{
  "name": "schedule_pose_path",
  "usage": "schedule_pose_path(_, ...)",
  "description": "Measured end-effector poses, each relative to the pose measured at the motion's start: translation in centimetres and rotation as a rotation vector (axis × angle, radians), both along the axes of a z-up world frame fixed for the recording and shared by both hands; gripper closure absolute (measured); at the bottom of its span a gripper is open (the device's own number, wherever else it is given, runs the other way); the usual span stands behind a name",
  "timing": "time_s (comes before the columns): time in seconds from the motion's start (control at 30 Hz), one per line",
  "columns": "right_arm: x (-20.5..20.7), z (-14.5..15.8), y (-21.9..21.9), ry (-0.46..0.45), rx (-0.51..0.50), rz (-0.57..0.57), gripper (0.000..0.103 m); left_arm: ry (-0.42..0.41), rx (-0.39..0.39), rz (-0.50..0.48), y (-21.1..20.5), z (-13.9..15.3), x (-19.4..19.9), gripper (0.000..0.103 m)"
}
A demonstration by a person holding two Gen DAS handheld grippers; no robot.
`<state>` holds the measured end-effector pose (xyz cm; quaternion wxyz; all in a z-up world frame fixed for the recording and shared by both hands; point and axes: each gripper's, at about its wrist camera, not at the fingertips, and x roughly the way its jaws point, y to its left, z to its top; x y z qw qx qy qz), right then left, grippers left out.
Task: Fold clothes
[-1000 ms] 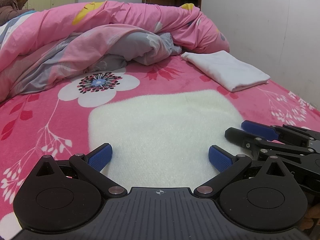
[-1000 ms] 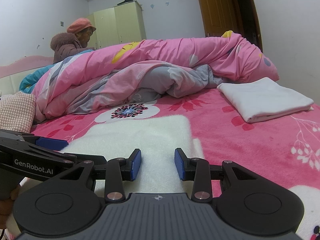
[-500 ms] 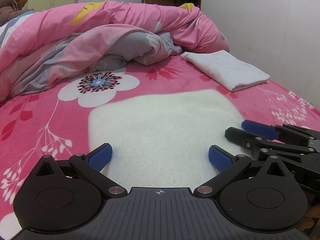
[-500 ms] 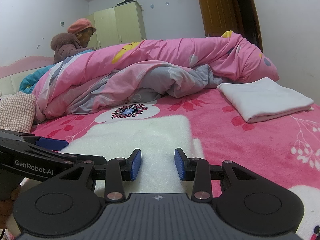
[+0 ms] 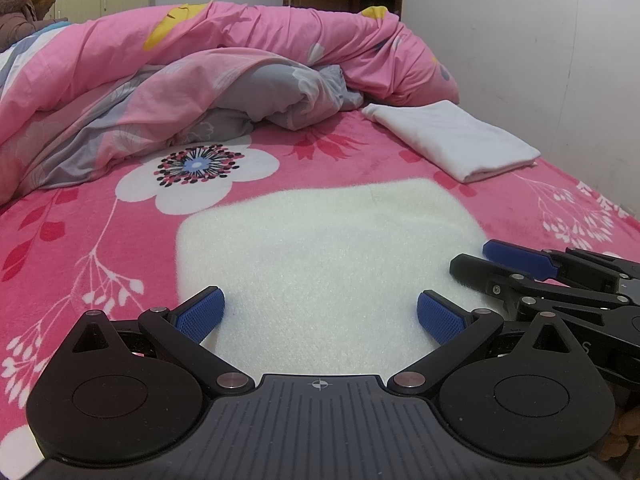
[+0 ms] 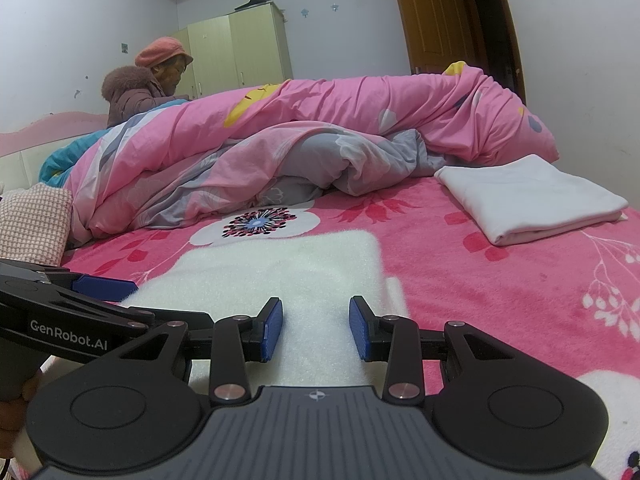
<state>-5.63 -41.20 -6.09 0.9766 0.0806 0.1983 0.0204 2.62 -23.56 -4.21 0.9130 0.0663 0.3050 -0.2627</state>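
A white fleecy garment lies flat in a rough rectangle on the pink flowered blanket. My left gripper hovers over its near edge, jaws wide open with nothing between them. My right gripper stands over the garment's right part, blue pads partly apart and pressing on nothing. In the left wrist view the right gripper reaches in from the right beside the garment. One blue pad of the left gripper shows at the left in the right wrist view.
A folded white cloth lies at the far right of the bed near the wall. A bunched pink and grey duvet fills the back. A person in an orange hat sits behind it. A checked pillow lies at the left.
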Motion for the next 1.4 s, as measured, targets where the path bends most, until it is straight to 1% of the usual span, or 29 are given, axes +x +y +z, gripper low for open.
schedule_pose_path(1.27,-0.06,0.03,0.08,-0.001,-0.002,-0.001,0.064,-0.003,-0.001,-0.004,0.05,-0.11,0.00,0.000)
schedule_pose_path(1.4,-0.11,0.05,-0.43,-0.004,0.023,0.000,0.065,-0.004,0.001,-0.003,-0.01,-0.11,0.03,0.000)
